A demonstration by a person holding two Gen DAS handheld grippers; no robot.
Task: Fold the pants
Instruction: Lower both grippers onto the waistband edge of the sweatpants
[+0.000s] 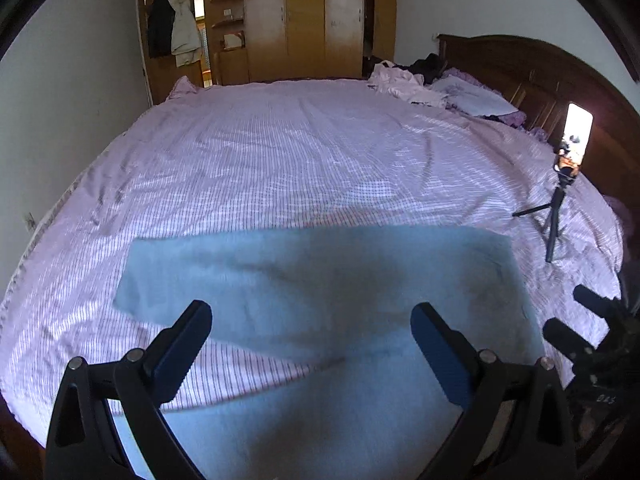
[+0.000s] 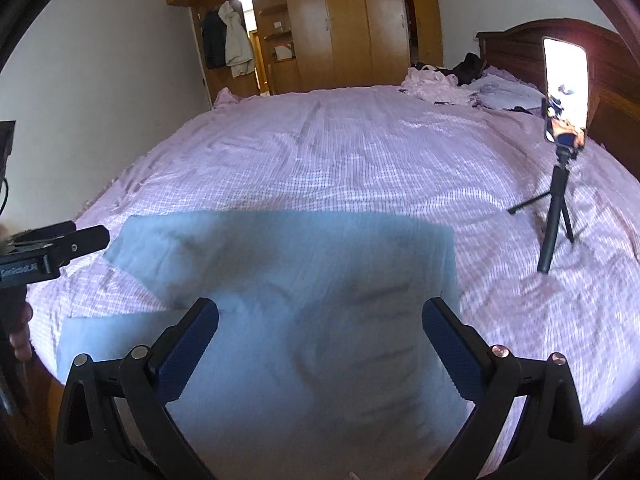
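The left gripper [image 1: 311, 316] stands wide open above the blue pants [image 1: 320, 280], its blue-padded fingers [image 1: 184, 354] holding nothing. The right gripper [image 2: 320, 314] is spread just as wide over the same pants [image 2: 304, 280], also holding nothing. The pants lie on the near part of the pink checked bedspread [image 1: 280, 152], with a phone on a small tripod [image 2: 560, 152] standing well apart to the right.
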